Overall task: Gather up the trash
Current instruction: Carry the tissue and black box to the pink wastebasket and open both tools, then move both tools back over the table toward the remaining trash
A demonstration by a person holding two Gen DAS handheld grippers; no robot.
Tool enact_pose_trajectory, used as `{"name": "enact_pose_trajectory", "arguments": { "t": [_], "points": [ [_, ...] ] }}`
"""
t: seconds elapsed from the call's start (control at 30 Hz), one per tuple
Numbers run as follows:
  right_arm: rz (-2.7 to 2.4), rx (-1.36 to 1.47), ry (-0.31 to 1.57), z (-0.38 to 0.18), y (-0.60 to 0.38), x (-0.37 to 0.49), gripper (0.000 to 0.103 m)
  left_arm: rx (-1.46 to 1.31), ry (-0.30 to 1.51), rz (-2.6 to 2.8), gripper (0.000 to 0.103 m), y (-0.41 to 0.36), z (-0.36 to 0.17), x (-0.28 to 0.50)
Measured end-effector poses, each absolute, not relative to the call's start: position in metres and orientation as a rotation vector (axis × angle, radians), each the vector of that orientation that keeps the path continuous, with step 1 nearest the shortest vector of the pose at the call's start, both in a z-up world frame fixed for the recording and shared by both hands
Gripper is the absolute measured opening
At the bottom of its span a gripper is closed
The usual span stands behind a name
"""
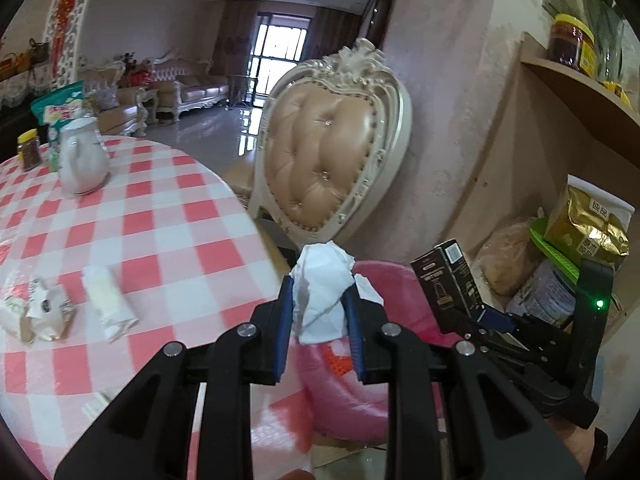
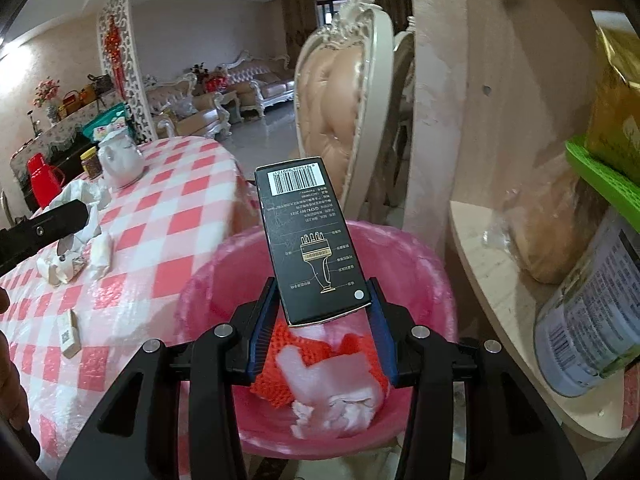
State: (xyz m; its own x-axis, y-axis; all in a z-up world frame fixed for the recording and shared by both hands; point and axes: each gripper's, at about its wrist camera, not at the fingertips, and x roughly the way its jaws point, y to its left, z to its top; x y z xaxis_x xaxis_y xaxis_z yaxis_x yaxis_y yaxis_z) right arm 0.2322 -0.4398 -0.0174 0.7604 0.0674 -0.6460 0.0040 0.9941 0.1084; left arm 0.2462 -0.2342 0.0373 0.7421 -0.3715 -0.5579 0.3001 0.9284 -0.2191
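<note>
Checked tablecloth (image 1: pixel 168 216) beside a pink bin (image 2: pixel 224 280): left gripper (image 1: pixel 318 304) pinches a crumpled tissue (image 1: pixel 322 292) near the rim. Right gripper (image 2: pixel 322 308) clamps a black box (image 2: pixel 312 240) over the bin, wrappers (image 1: pixel 36 312) lying on the table.

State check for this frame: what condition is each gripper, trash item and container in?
left gripper: shut on the crumpled tissue
right gripper: shut on the black box, held above the bin
pink bin: open, trash already inside
wrappers: lying crumpled on the checked table
white jug: upright on the table
</note>
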Motion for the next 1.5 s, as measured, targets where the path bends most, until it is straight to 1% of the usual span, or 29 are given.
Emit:
{"name": "enact_pose_trajectory", "arguments": {
  "t": [0.37, 0.8, 0.83, 0.87, 0.9, 0.93, 0.97, 1.2, 1.27, 1.5],
  "points": [
    [-0.011, 0.118, 0.723, -0.025, -0.457, 0.239, 0.043, -0.105, 0.681, -0.432, 0.025, -0.271, 0.028, 0.269],
    [-0.028, 0.114, 0.727, -0.027, -0.461, 0.243, 0.044, -0.096, 0.708, -0.459, 0.025, -0.289, 0.020, 0.284],
    [-0.030, 0.115, 0.727, -0.027, -0.461, 0.242, 0.045, -0.097, 0.708, -0.464, 0.026, -0.290, 0.020, 0.285],
    [-0.030, 0.117, 0.727, -0.027, -0.461, 0.242, 0.047, -0.097, 0.709, -0.468, 0.031, -0.291, 0.020, 0.285],
    [-0.031, 0.118, 0.726, -0.028, -0.462, 0.241, 0.049, -0.100, 0.710, -0.472, 0.041, -0.292, 0.020, 0.286],
    [-0.032, 0.118, 0.726, -0.027, -0.462, 0.241, 0.051, -0.103, 0.710, -0.473, 0.047, -0.292, 0.020, 0.287],
    [-0.033, 0.117, 0.726, -0.028, -0.461, 0.240, 0.052, -0.108, 0.708, -0.472, 0.058, -0.292, 0.021, 0.287],
    [-0.028, 0.119, 0.727, -0.028, -0.462, 0.238, 0.054, -0.112, 0.709, -0.461, 0.059, -0.287, 0.019, 0.286],
    [-0.026, 0.116, 0.727, -0.028, -0.461, 0.236, 0.057, -0.117, 0.710, -0.457, 0.059, -0.284, 0.019, 0.285],
    [-0.018, 0.110, 0.724, -0.026, -0.457, 0.233, 0.059, -0.121, 0.712, -0.450, 0.059, -0.279, 0.018, 0.280]
  ]
}}
